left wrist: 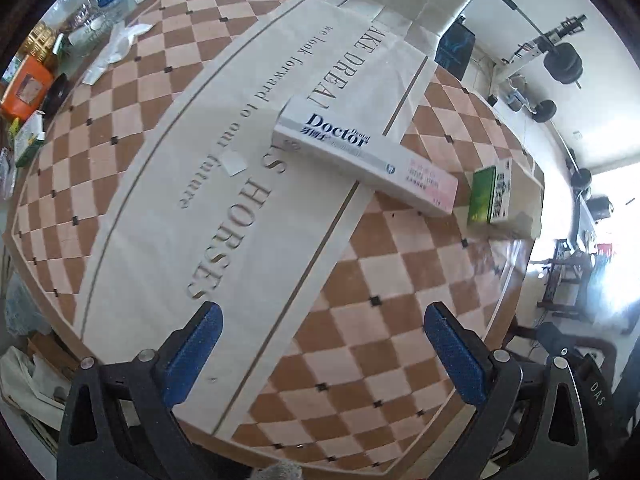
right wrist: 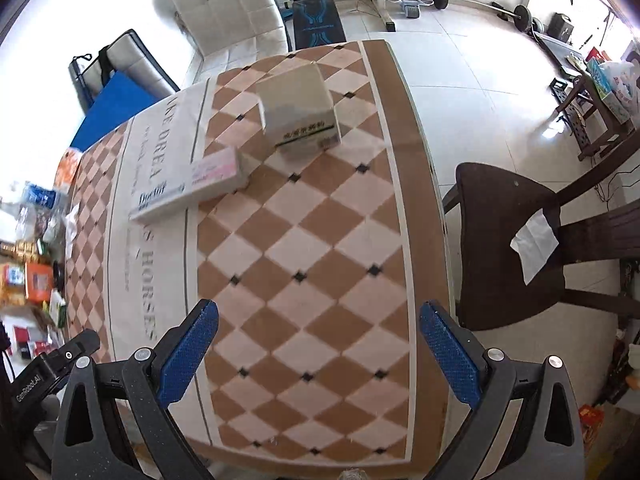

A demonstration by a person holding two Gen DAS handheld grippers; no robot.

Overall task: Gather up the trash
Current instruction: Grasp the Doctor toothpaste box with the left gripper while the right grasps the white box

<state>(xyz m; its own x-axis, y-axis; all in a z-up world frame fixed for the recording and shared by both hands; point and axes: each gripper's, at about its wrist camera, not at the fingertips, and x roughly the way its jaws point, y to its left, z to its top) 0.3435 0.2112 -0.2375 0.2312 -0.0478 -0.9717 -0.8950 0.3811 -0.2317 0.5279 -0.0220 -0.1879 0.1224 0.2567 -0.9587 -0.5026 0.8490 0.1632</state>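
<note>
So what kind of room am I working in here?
Most likely a lived-in home room, part dining area, part home gym: a checkered dining table with a wooden chair beside it, a white sofa behind, and a barbell on the tiled floor.

Counter (right wrist: 420, 208) w/ brown-and-cream diamond check top, small black squares at tile corners. Cream runner (left wrist: 168, 208) laid across it, grey lettering, thin dark stripe each side. Dark wooden chair (right wrist: 508, 256) just beside counter's right edge, white paper sheet (right wrist: 534, 242) on seat. White tufted cushion (right wrist: 232, 12) propped vs wall beyond far end; blue mat (right wrist: 116, 112) near it. Dark bag w/ blue pattern (right wrist: 318, 20) on floor. Barbell (right wrist: 480, 0) on white tile floor further back. Wooden rack (right wrist: 588, 108) at far right w/ misc bags, contents unclear.
</note>
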